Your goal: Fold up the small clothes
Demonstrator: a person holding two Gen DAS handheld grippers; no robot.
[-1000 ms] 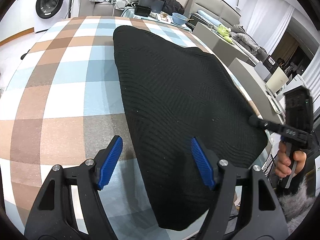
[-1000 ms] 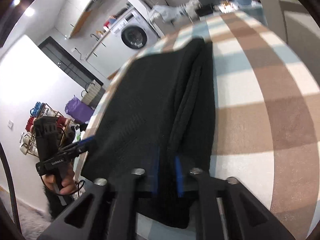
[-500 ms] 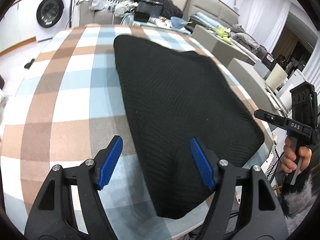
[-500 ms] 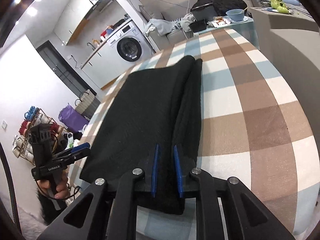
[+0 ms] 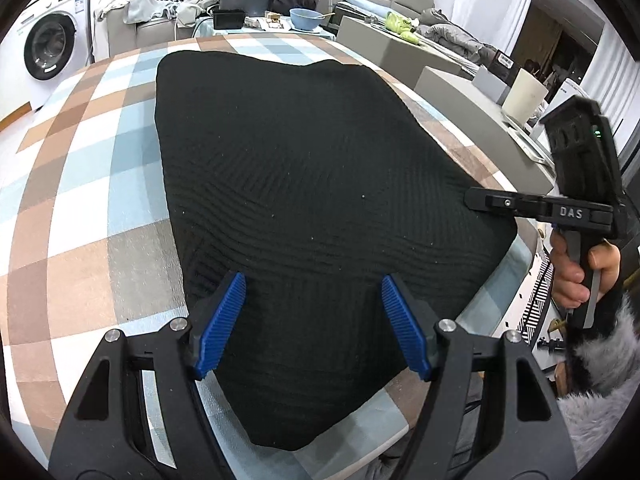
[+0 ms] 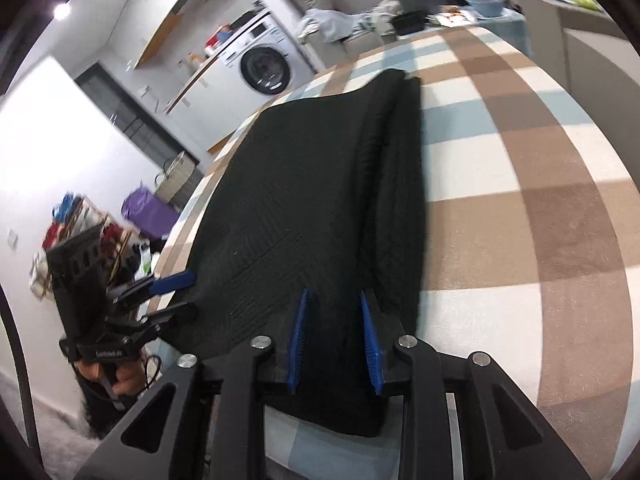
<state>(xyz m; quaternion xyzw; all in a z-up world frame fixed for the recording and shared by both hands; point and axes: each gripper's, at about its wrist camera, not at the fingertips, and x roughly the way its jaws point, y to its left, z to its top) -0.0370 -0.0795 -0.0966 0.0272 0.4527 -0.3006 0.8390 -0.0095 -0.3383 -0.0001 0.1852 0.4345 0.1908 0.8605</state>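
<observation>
A black knitted garment (image 5: pixel 312 184) lies folded flat on the checked tablecloth (image 5: pixel 80 184). My left gripper (image 5: pixel 312 320) is wide open above the garment's near corner, its blue pads on either side of the cloth. In the right wrist view the garment (image 6: pixel 304 200) shows a doubled fold along its right edge. My right gripper (image 6: pixel 334 336) stands over the near end of that fold, jaws partly open, nothing pinched. The right gripper also shows in the left wrist view (image 5: pixel 500 204), at the garment's right edge. The left gripper appears in the right wrist view (image 6: pixel 168 292).
The table edge (image 5: pixel 532 240) runs close to the garment's right side. A grey sofa with clothes (image 5: pixel 136 4), a washing machine (image 5: pixel 48 48), a blue bowl (image 5: pixel 306 18) and a black box (image 5: pixel 228 20) lie beyond the far end.
My left gripper has moved forward over the garment's near corner. My right gripper's jaws have opened wider and it has come in over the garment's edge.
</observation>
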